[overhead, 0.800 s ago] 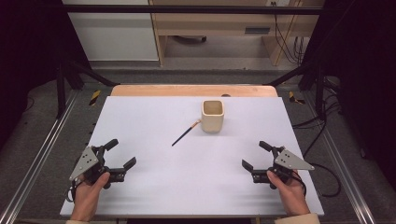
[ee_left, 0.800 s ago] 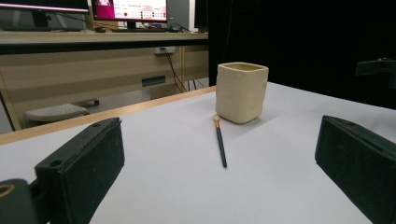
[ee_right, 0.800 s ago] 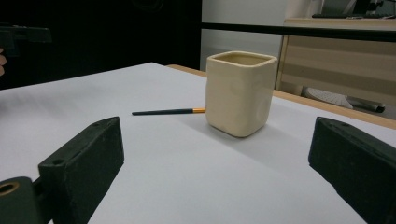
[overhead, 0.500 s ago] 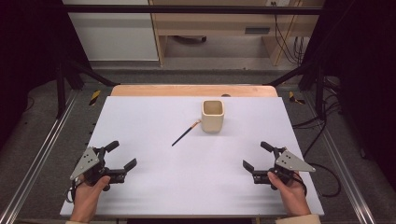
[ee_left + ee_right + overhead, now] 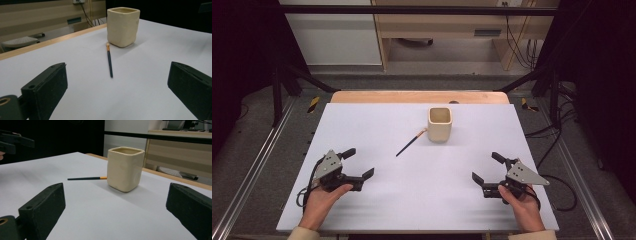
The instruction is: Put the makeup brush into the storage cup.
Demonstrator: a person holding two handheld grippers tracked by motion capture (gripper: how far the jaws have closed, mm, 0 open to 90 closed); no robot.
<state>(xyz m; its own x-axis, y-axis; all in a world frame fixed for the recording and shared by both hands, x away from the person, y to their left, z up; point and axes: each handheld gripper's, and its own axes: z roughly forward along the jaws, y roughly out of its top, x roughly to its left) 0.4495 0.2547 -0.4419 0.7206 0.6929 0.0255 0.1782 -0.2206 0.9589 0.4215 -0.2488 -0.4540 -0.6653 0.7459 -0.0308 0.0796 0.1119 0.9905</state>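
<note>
A cream square cup point(image 5: 440, 124) stands upright on the white table point(image 5: 362, 120), right of centre toward the back. A thin dark brush point(image 5: 411, 142) with an orange ferrule lies flat, its tip just left of the cup's base. My left gripper point(image 5: 359, 162) rests at the front left, open and with nothing in it. In the left gripper view the brush point(image 5: 109, 61) and the cup point(image 5: 123, 26) lie ahead between its wide jaws point(image 5: 117, 72). My right gripper point(image 5: 486, 167) sits at the front right, open, facing the cup point(image 5: 125, 168) and the brush point(image 5: 85, 178).
A wooden strip point(image 5: 412, 96) edges the table's far side. Metal rails point(image 5: 257, 165) run along both sides, and cables point(image 5: 557, 135) lie on the floor to the right. The other gripper point(image 5: 15, 141) appears at the upper left of the right gripper view.
My left gripper has shifted a little to the right, toward the table's middle. The right gripper, the cup and the brush have stayed put.
</note>
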